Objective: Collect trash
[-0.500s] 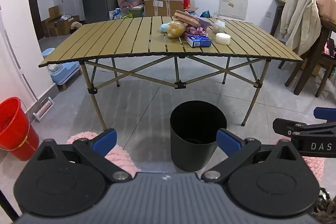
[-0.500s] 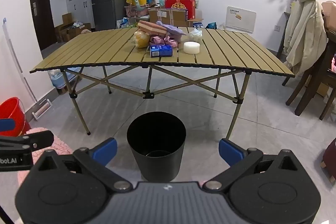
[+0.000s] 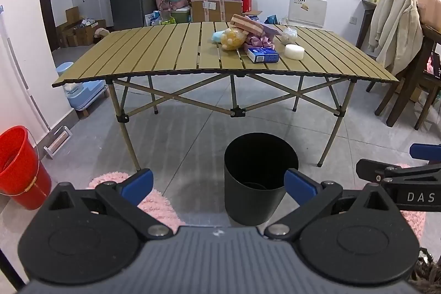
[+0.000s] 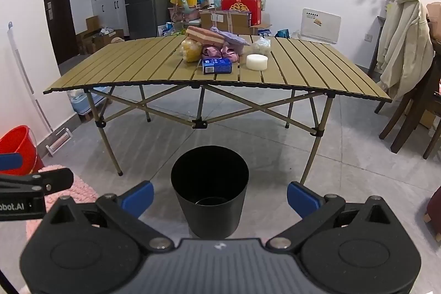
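Note:
A pile of trash lies on the slatted folding table (image 3: 154, 57) (image 4: 137, 65): a blue box (image 3: 263, 54) (image 4: 217, 65), a white round puck (image 3: 294, 51) (image 4: 257, 62), a yellow bag (image 3: 233, 38) (image 4: 191, 50), pink wrappers (image 4: 220, 53), a striped packet (image 3: 246, 23) (image 4: 204, 35) and a clear bag (image 3: 288, 35) (image 4: 261, 45). A black bin (image 3: 260, 178) (image 4: 210, 189) stands on the floor in front of the table. My left gripper (image 3: 219, 185) and right gripper (image 4: 219, 196) are both open and empty, held low, well short of the table.
A red bucket (image 3: 19, 170) (image 4: 19, 142) stands at the left wall. A pink rug (image 3: 154, 197) lies under the grippers. Chairs with a cream coat (image 3: 394, 26) (image 4: 402, 40) stand on the right. Boxes and bags are stacked behind the table.
Both views have shifted very slightly; the grippers stay open and nothing on the table has moved.

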The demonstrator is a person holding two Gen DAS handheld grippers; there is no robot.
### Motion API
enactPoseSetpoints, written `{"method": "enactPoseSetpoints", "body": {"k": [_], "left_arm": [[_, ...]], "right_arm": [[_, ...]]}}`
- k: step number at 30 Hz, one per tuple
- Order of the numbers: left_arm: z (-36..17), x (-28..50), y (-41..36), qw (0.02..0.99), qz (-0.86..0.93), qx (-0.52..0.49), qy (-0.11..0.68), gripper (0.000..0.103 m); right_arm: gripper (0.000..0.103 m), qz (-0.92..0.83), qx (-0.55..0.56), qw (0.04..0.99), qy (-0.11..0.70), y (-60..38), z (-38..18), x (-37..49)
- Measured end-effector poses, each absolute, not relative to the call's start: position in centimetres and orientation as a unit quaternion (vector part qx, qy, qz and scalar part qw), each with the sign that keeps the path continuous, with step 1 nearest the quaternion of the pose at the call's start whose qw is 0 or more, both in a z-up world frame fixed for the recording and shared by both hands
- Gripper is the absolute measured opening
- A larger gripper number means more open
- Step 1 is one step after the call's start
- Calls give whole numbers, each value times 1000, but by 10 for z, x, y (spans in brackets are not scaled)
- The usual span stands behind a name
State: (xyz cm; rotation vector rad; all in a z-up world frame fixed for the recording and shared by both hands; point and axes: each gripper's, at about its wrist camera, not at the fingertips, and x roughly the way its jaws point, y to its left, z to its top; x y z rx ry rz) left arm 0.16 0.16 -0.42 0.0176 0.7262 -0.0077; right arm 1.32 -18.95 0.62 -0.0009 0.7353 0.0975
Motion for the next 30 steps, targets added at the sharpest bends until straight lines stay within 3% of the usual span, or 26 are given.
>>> {"method": "enactPoseSetpoints", "body": {"k": [30], "left_arm": [[2,0,3,936,-3,9,351,103]], "right_arm": [[103,56,1,932,359,-187,7,13]]}}
